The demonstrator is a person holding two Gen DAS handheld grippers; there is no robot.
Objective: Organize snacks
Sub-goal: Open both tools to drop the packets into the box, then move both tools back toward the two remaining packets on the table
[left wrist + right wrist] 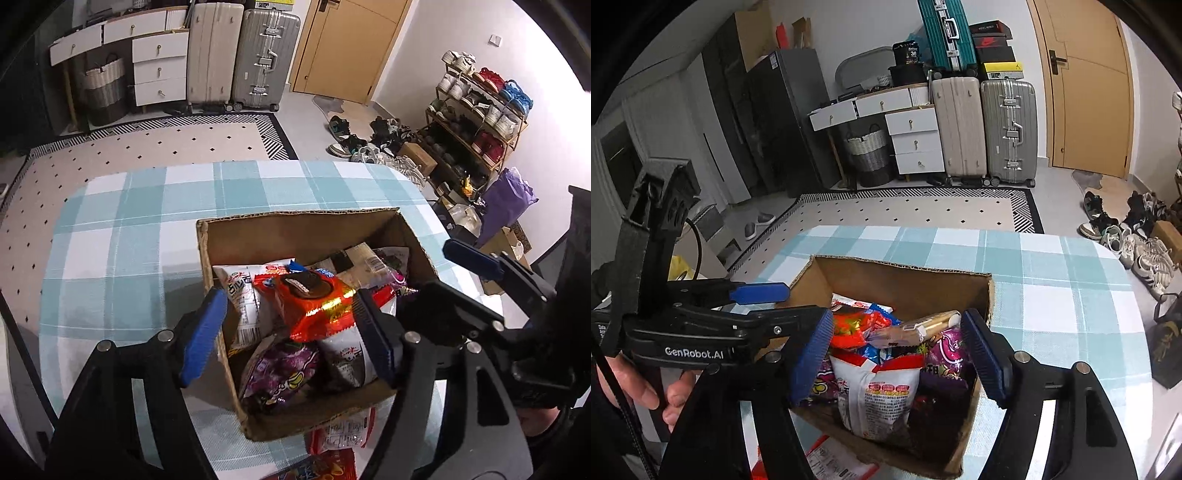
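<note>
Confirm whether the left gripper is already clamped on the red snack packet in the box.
No: the left gripper stands open, its blue pads on either side of the red snack packet, which lies atop the cardboard box contents.

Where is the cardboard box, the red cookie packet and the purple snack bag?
cardboard box [295, 232]: left wrist view, inner face of its far wall.
red cookie packet [314, 299]: left wrist view, middle of the wrapper, top of the pile.
purple snack bag [280, 369]: left wrist view, its front face.
</note>
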